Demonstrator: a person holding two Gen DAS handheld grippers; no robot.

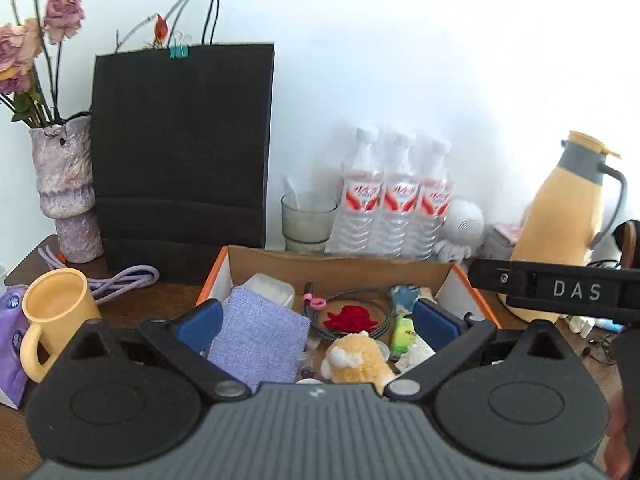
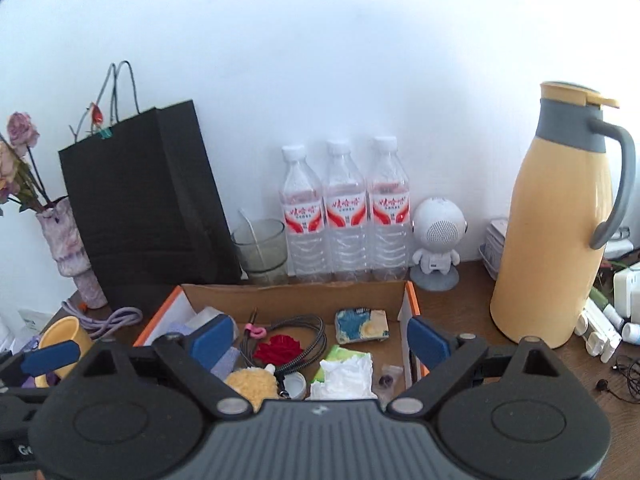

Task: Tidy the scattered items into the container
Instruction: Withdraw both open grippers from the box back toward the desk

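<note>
Both grippers spread wide, nothing held: left gripper point(image 1: 316, 322), right gripper point(image 2: 320, 340). Cardboard box point(image 2: 294, 295) just ahead and below both, already holding soft plush toy point(image 1: 356, 358), limp cable point(image 2: 304, 338), tissue point(image 2: 346, 376); all probably light, pinch mid-body.

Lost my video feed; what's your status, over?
Left claw open, empty. Right claw open, empty. Box holds cable, plush toy, pouch. Yellow mug outside, over.
</note>
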